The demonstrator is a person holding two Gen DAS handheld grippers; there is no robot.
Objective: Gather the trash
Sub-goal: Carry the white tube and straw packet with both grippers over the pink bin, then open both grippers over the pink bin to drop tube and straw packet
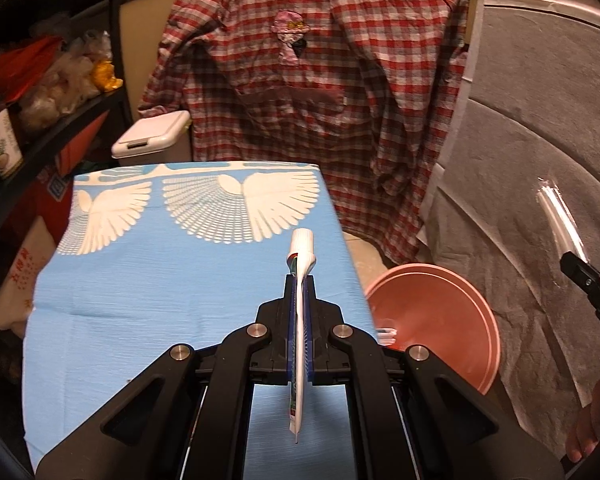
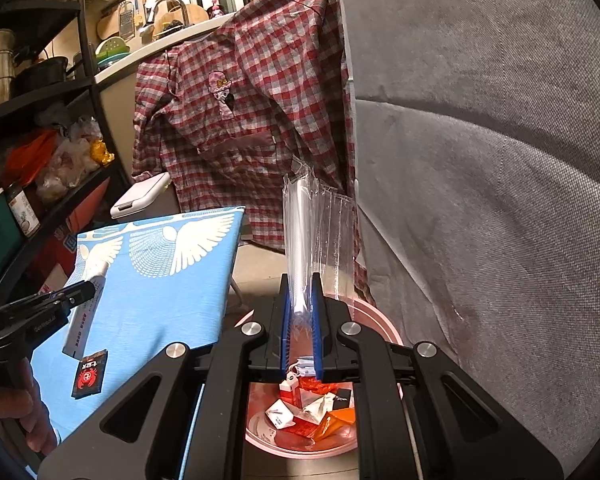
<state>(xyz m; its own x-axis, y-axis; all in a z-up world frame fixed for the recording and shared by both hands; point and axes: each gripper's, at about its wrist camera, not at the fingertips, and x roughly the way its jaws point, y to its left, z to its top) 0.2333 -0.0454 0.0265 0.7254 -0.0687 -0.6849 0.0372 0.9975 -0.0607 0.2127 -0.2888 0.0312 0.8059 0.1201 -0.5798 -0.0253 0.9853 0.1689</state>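
Note:
My left gripper (image 1: 299,280) is shut on a flattened white toothpaste tube (image 1: 300,254), cap forward, held above the blue cloth table (image 1: 160,280); it also shows in the right wrist view (image 2: 85,312). My right gripper (image 2: 301,280) is shut on a clear plastic wrapper with a white straw (image 2: 304,224) and holds it upright over the pink bin (image 2: 376,316), which holds several wrappers and cartons (image 2: 312,408). The bin (image 1: 432,312) stands on the floor right of the table. A small black packet with a red crab (image 2: 89,374) lies on the table near its front edge.
A red checked shirt (image 1: 308,80) hangs behind the table. A grey sofa (image 2: 500,200) rises at the right. A white lidded bin (image 1: 152,136) stands behind the table. Black shelves (image 1: 40,128) with bags and jars are at the left.

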